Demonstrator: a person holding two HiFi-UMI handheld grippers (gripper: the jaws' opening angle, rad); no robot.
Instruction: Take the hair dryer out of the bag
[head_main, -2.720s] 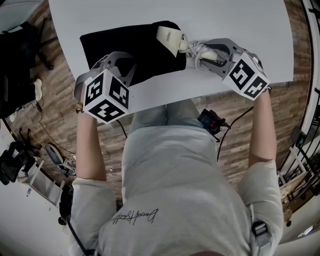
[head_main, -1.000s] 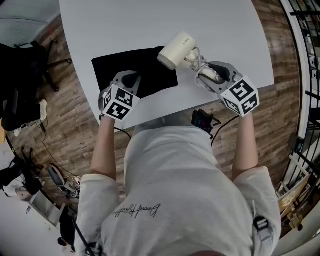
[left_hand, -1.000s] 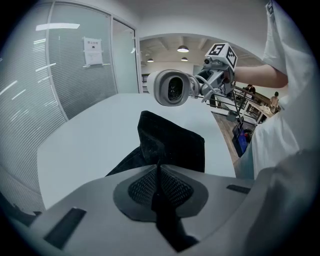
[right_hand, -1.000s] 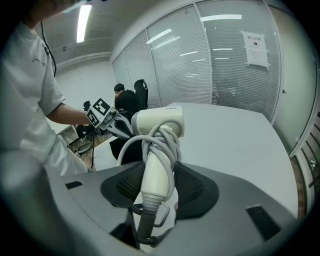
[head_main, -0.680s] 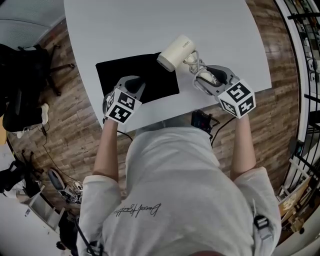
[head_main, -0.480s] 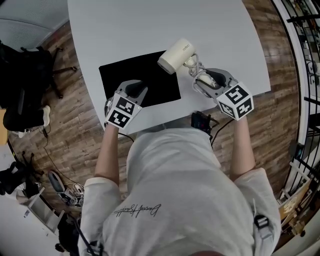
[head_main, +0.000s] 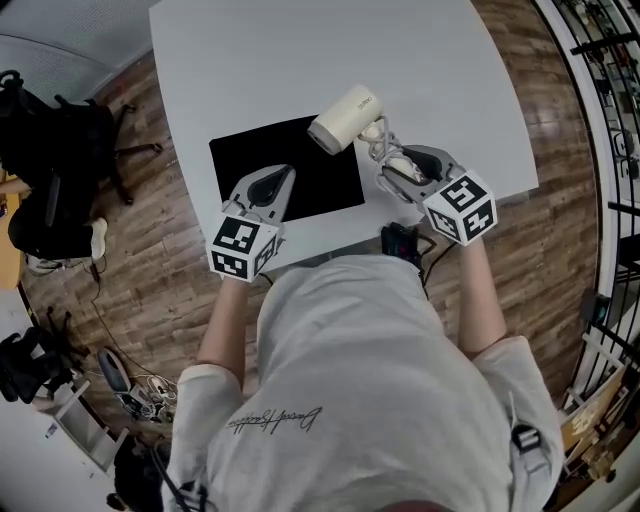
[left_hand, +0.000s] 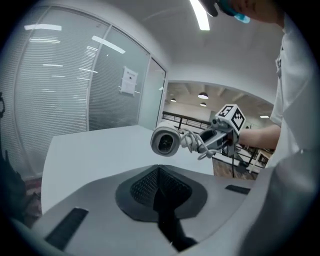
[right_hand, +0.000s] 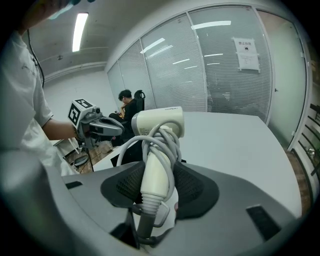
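Observation:
A flat black bag (head_main: 300, 165) lies on the white table (head_main: 300, 50) near its front edge. The cream hair dryer (head_main: 345, 118), with its cord wound round the handle, hangs in the air just right of the bag, clear of it. My right gripper (head_main: 392, 165) is shut on its handle; in the right gripper view the handle (right_hand: 156, 172) sits between both pads. My left gripper (head_main: 272, 188) hovers over the bag's front edge, its jaws just closed and empty. In the left gripper view the pads (left_hand: 150, 186) meet, with the dryer (left_hand: 166, 141) ahead.
The table's front edge runs right under both grippers. A small dark device with a cable (head_main: 402, 243) hangs below that edge. A black chair and bags (head_main: 50, 150) stand on the wood floor at the left. A person (right_hand: 126, 100) sits far off behind glass walls.
The dryer, earlier half inside the bag, is out and held to the right. My left gripper has risen off the bag and drawn back toward the person, ending shut.

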